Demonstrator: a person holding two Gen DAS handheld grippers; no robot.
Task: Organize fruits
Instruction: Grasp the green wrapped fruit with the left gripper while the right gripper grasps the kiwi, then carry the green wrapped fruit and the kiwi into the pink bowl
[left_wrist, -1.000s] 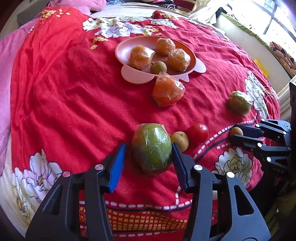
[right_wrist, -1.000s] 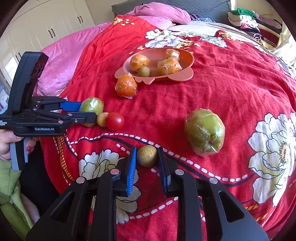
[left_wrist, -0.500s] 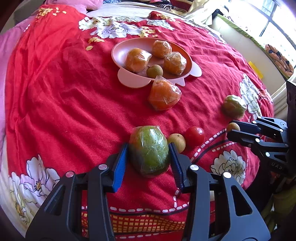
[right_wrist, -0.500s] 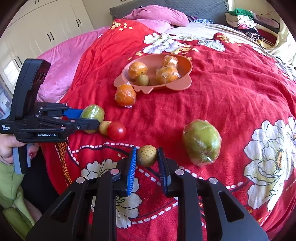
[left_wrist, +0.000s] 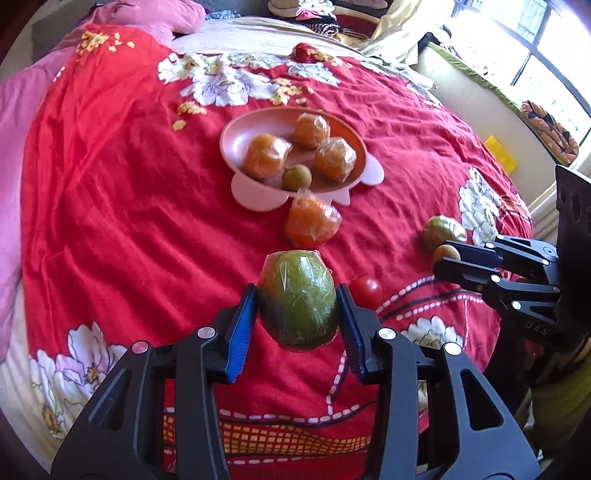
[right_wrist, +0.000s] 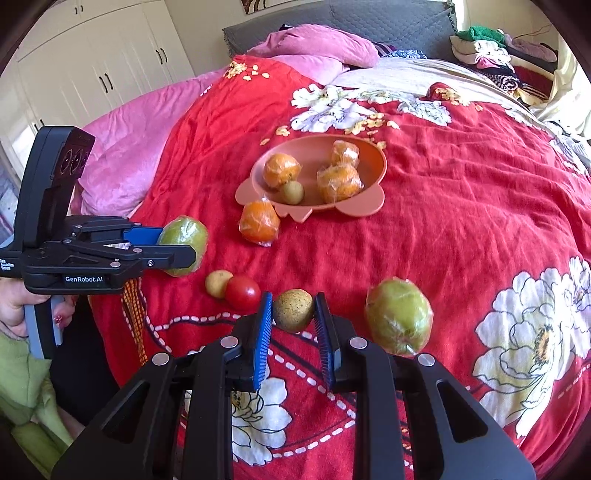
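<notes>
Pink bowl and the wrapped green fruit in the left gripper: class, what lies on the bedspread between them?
One wrapped orange lies between the pink bowl and the wrapped green fruit, just off the bowl's near rim; the left wrist view shows it.

The left gripper (left_wrist: 298, 300) pointed steeply downward, its blue pads (left_wrist: 241, 334) having just closed further until they pressed both sides of a wrapped green fruit (left_wrist: 298, 299) held between them. A hand (right_wrist: 16, 308) gripped its handle from below. The right gripper (right_wrist: 293, 308) was angled downward too, its jaws clamped tight on a small brownish round fruit (right_wrist: 293, 309) pinched near the fingertips.
</notes>
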